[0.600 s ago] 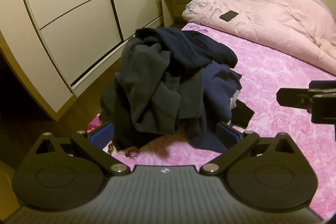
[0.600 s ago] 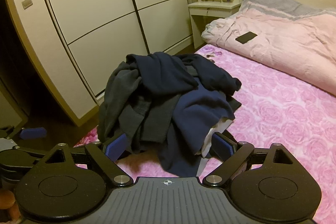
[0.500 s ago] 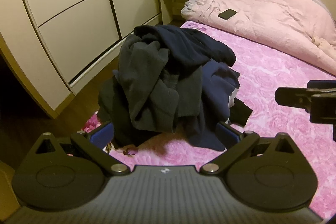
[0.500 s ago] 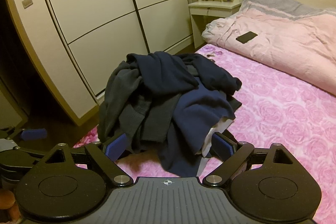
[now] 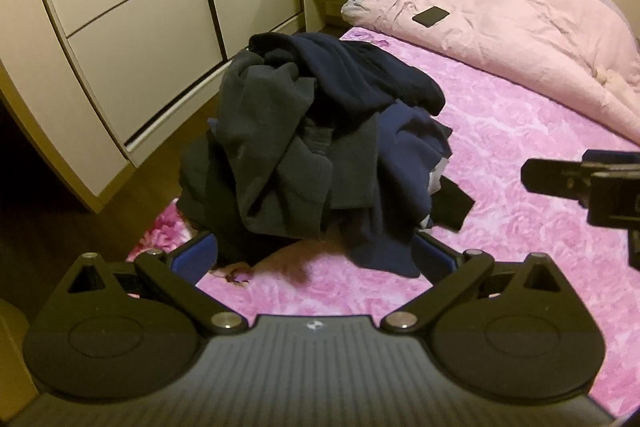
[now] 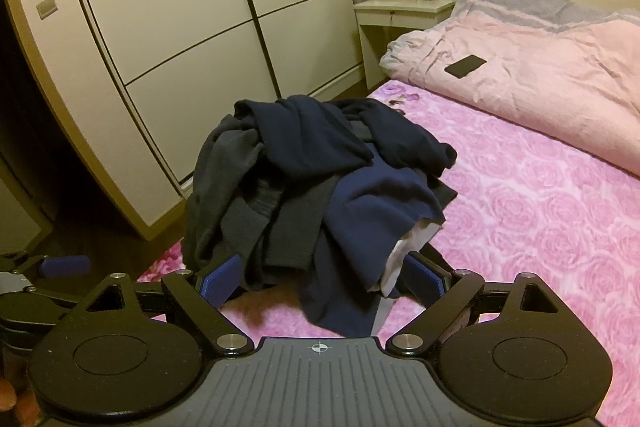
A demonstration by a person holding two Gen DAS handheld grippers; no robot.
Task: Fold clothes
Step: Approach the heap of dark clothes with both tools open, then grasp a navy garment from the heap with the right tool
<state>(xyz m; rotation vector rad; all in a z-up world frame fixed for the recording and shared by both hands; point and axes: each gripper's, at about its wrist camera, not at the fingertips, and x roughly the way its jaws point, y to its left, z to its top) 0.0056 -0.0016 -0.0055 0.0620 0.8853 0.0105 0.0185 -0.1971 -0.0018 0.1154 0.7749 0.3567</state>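
No readable text, brand name, number or label appears anywhere in either view. The only marks are small symbols: a pale emblem on the ribbed grey housing of the left gripper (image 5: 316, 255), too small to make out, and a white crosshair circle on the matching housing of the right gripper (image 6: 318, 281). Neither carries letters.
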